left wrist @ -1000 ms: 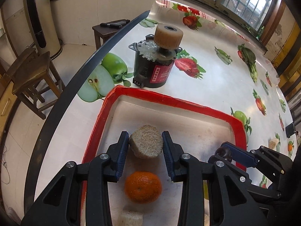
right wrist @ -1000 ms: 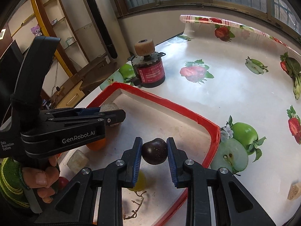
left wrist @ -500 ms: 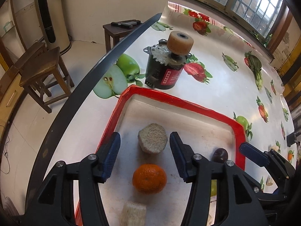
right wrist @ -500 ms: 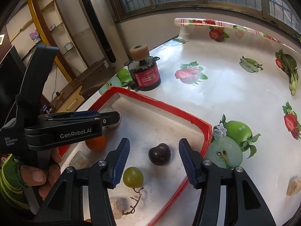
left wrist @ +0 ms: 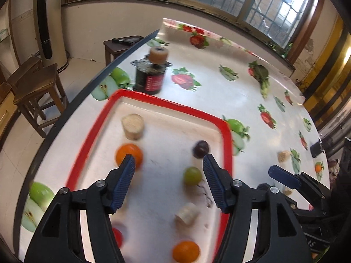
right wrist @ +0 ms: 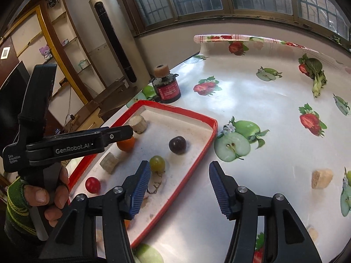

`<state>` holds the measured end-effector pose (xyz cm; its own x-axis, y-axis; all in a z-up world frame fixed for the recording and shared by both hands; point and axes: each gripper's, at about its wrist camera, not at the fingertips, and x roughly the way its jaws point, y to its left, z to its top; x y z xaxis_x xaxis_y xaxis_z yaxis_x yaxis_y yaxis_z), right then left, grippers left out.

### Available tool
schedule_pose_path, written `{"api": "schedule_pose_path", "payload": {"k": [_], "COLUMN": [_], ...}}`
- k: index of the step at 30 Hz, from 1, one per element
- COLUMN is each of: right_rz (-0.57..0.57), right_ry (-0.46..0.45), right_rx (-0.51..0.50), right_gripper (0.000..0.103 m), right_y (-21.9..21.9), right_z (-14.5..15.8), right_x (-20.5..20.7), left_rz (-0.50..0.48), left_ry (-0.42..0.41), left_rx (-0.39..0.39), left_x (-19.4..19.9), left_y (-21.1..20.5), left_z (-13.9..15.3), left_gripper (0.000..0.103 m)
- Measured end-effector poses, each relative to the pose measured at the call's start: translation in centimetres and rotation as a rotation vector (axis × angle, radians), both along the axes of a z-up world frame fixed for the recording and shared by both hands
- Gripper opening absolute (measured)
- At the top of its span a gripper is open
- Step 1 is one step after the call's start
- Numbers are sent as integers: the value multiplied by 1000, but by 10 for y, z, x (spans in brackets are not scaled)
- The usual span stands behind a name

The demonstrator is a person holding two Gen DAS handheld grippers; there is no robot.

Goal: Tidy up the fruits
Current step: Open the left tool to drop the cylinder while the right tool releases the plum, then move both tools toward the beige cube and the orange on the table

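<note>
Left wrist view shows the left tool (left wrist: 166, 164) with its jaws spread and nothing between the pads; they have just been opening, and the tan cork-like cylinder (left wrist: 133, 126) now stands free near the far left corner of the red-rimmed tray (left wrist: 227, 144), apart from the pads. Right wrist view shows the same for the right tool (right wrist: 179, 175): jaws apart, just opened, empty, with the dark plum (right wrist: 177, 145) resting on the tray floor ahead of it and a green grape (right wrist: 157, 163) just beside its left pad. An orange (left wrist: 129, 156) sits behind the left tool's left pad, and a red cherry tomato (right wrist: 92, 184), a second tan piece (right wrist: 109, 162) and another orange (left wrist: 186, 251) lie nearer the front of the tray. My judgement is that both placements are done and the step now is a clean retreat. To do it well, lift each tool straight back along its own line before swinging sideways, so no pad nudges the grape or orange and sets round fruit rolling. Keep the jaws spread throughout. A tan chunk (right wrist: 321, 178) lies out on the bench (right wrist: 274, 114), well apart from the tray; the right tool looks better placed to fetch it.
</note>
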<state>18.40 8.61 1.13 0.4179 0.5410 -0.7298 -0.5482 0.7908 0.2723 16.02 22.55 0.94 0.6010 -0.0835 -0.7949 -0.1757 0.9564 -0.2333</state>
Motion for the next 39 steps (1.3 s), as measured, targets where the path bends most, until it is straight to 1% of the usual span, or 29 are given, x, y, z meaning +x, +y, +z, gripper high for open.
{"api": "schedule_pose_path", "payload": {"k": [3,7,15,18,22,26,33,39], "right_rz": [-32,-76,-160,-224,-294,-337,-423,-541], "right_ry": [3,-2,2,-15,-19,-12,-21,-39], "right_rx": [8,21,7,4,3,-22,-54,-123], "right_gripper": [57,58,58,58,58,58,58,58], "right_y": [-22,-53,-112,-142,-184,-215,-269,-331], "right_z": [2,4,-1,1,2,0,-1,-5], "right_x": [-9,-21,-32,-38,-43,-44,-46,-40], "left_rz": [-35,-81,-162,-197,-256,-305,-390,-454], "left_ry": [-17,-20,-10,-11,-3,3,13,33], "left_rx": [-26,-39,-42,-45,-34,-37,-8,21], "left_x": [-12,-21,-30,-31,-29,-26,-18,-2], "left_y": [-20,-46,-96,-115,-146,-174,-221,-258], "left_z": [3,4,3,3,0,-2,-10,-29], "left_gripper": [63,63,63,63,63,63,63,63]}}
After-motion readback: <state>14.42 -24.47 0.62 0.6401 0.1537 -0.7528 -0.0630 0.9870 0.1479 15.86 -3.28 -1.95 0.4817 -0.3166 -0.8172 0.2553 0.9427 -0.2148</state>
